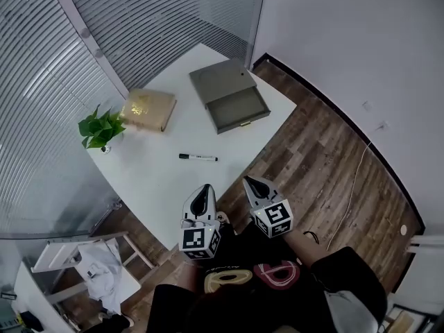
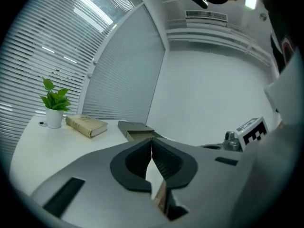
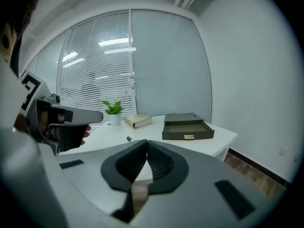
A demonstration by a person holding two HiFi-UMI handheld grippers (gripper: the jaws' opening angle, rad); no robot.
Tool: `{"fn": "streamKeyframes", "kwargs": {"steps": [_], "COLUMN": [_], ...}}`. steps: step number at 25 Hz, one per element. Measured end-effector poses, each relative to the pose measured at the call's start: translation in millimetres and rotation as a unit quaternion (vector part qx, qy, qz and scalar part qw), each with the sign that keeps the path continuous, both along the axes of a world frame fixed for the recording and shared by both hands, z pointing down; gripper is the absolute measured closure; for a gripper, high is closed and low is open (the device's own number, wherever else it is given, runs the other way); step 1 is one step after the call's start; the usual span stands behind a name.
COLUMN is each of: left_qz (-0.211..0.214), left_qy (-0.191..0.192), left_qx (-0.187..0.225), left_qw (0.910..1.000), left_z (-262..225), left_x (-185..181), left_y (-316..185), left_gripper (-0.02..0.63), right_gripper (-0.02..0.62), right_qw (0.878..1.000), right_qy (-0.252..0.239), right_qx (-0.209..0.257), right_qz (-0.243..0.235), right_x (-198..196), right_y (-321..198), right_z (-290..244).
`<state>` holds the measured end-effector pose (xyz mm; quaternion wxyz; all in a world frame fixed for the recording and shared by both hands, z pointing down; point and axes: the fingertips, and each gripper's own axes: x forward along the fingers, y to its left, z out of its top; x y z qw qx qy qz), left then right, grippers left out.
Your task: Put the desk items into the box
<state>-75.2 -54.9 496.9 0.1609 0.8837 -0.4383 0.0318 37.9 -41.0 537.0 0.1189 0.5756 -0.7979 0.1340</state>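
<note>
On the white desk (image 1: 159, 179) lie a black marker pen (image 1: 198, 158) near the middle, a tan book (image 1: 147, 109) at the back left, and a grey-green box (image 1: 229, 96) with its drawer pulled out at the back right. Both grippers hover at the desk's near edge, well short of the pen. My left gripper (image 1: 202, 198) is shut with nothing between its jaws, tips meeting (image 2: 151, 144). Beside it my right gripper (image 1: 252, 184) is likewise shut and empty (image 3: 146, 144). The right gripper view shows the box (image 3: 187, 128), book (image 3: 138, 121) and pen (image 3: 129, 138).
A small potted plant (image 1: 101, 129) stands at the desk's left edge beside the book. Slatted glass walls curve behind the desk. A white chair with cloth (image 1: 90, 262) sits lower left. Wooden floor (image 1: 333, 179) with a thin cable lies to the right.
</note>
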Motion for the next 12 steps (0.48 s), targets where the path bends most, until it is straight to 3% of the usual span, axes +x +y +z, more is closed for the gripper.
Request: {"fn": "streamKeyframes", "kwargs": {"steps": [12], "left_qz": [-0.02], "left_qy": [0.004], "left_qx": [-0.016], "left_qw": [0.9997], "left_z": [5], "left_x": [-19], "left_y": [-20], "left_gripper": [0.589], "right_gripper": [0.584], "right_qw": [1.0], "right_qy": [-0.02], "right_qx": [0.002], "right_qz": [0.02], "right_x": [14], "right_y": [-39], "right_z": [-15]}}
